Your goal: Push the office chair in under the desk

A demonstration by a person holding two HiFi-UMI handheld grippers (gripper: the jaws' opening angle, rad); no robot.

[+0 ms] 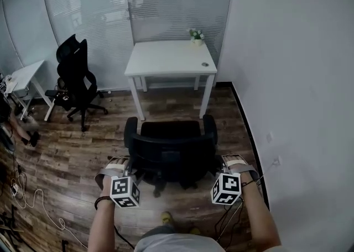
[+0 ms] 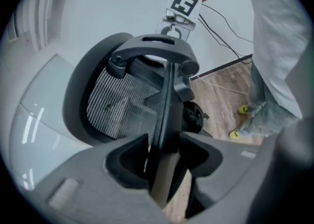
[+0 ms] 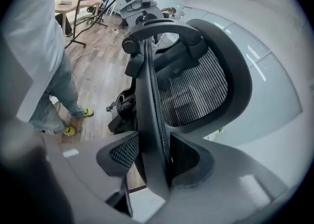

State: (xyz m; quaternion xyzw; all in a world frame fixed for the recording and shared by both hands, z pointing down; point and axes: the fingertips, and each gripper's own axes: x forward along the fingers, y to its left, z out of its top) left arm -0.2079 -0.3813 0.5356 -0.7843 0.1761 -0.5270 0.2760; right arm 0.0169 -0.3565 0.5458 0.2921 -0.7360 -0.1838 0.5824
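Black office chair point(image 1: 170, 148) on the wood floor point(image 1: 72, 151), just in front of the white desk point(image 1: 168, 57), not under it yet, left gripper point(image 2: 164, 166) jaws clamped on the chair back's left edge, right gripper point(image 3: 154, 161) jaws clamped on its right edge
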